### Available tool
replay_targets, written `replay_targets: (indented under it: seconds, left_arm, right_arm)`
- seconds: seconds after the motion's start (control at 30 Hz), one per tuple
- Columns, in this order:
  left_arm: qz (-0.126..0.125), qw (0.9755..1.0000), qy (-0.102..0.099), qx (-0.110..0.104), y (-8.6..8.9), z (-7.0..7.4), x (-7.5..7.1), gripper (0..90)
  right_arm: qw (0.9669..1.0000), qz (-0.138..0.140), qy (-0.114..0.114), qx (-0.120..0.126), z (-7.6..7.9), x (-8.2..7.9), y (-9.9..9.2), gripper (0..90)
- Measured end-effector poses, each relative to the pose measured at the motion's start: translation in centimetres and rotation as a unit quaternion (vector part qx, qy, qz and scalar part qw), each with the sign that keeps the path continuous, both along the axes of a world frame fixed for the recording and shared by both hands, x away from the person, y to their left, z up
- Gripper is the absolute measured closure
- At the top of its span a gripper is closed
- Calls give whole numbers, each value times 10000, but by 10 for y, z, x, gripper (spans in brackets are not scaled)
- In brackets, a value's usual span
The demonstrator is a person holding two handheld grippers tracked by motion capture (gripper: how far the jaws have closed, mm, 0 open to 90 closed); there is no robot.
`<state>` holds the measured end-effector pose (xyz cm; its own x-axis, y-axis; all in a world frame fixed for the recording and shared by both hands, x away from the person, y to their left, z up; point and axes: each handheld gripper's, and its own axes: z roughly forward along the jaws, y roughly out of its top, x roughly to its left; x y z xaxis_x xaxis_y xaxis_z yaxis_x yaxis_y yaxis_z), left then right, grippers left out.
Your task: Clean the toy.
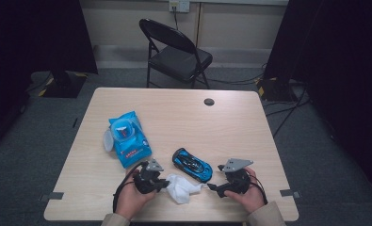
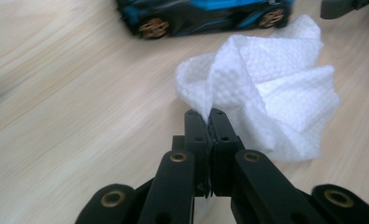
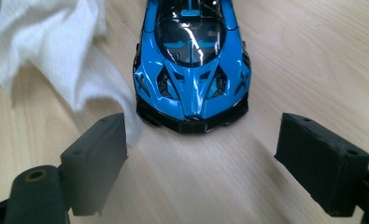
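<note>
A blue and black toy car (image 1: 192, 164) stands on the wooden table (image 1: 174, 113), near its front edge. A crumpled white wipe (image 1: 182, 187) lies just in front of the car. My left gripper (image 1: 166, 184) is shut on the wipe's left edge; in the left gripper view the jaws (image 2: 209, 114) pinch a fold of the wipe (image 2: 271, 88), with the car (image 2: 205, 14) beyond. My right gripper (image 1: 211, 187) is open at the wipe's right end. In the right gripper view its jaws (image 3: 203, 140) stand wide, facing the car's nose (image 3: 194, 60), with the wipe (image 3: 46, 46) at the left.
A blue pack of wet wipes (image 1: 128, 139) with its lid flipped open lies left of the car. A black folding chair (image 1: 176, 52) stands beyond the table's far edge. A round cable hole (image 1: 209, 101) sits near the far edge.
</note>
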<state>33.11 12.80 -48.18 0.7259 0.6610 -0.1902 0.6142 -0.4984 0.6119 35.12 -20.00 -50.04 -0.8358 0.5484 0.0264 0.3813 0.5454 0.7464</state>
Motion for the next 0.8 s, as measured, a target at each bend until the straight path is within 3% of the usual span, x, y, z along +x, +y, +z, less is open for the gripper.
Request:
replay_targets:
  seconds: [0.2,0.27,0.3,0.33,0.37,0.4,0.5,0.57,0.8]
  left_arm:
    - [271,9996,72,-11,19,-5,1,887]
    - [395,9992,25,-40,24,-4,1,880]
    - [399,9992,-44,-54,26,-5,1,794]
    - [409,9990,-138,-75,27,-5,1,794]
    - [476,9985,-188,-180,27,-5,0,717]
    - [470,9984,-157,-273,26,-4,-1,655]
    - [296,9982,-385,-346,17,1,-4,558]
    - [223,9980,-374,-455,10,2,-4,508]
    - [-88,9986,-311,-429,-15,-6,-3,484]
  right_arm:
    - [9998,94,-51,-172,-4,6,14,164]
    - [9999,89,23,-114,-5,9,17,170]
    - [9999,108,25,-121,-6,10,19,170]
    - [9999,108,25,-121,-6,10,19,170]
    - [9998,138,47,-137,-6,10,20,174]
    - [9998,162,32,-133,-6,11,22,173]
    - [9998,154,30,-150,-6,11,26,170]
    - [9998,137,13,-132,-7,11,29,167]
    - [9999,77,-13,-88,-8,11,30,173]
